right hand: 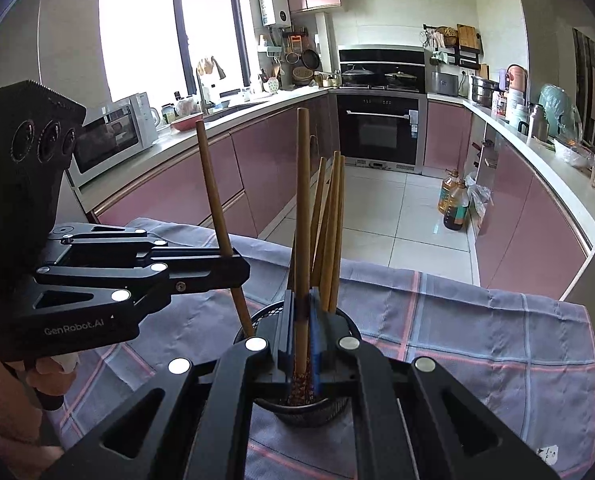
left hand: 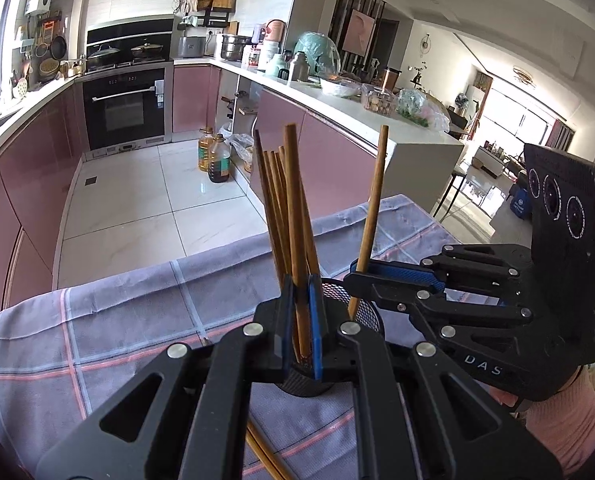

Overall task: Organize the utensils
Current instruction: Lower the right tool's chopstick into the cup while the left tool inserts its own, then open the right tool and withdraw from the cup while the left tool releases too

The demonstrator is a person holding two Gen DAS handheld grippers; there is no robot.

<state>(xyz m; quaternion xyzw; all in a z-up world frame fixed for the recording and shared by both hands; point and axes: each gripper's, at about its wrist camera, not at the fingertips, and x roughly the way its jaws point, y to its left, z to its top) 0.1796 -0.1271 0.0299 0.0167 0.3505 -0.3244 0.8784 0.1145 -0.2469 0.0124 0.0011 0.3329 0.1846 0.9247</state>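
Both grippers are working over the same black mesh holder (left hand: 361, 304), which stands on the bench under a checked cloth (left hand: 117, 320), nearer the far edge than the near one as the wrist views frame it. The left gripper (left hand: 302, 320) is clamped on one wooden chopstick (left hand: 295, 216), held close to upright with its patterned lower end already inside the holder's mouth; gripping it low on the shaft appears meant to keep the tip steered into the cup. The right gripper (left hand: 393, 274) comes in from the side, its blue-padded fingers closed on a second chopstick (left hand: 371, 216) that leans slightly, its lower end also dipping past the holder's rim. Several more chopsticks (left hand: 273, 200) already stand bundled in the holder, fanned against its far wall, so each new one has to go into the room left on the near side. At least two loose chopsticks (left hand: 263, 456) lie on the cloth near the bench's near edge, below the left gripper, so sorting looks well along but unfinished. Releasing both at once risks knocking the bundle or tipping the light holder.
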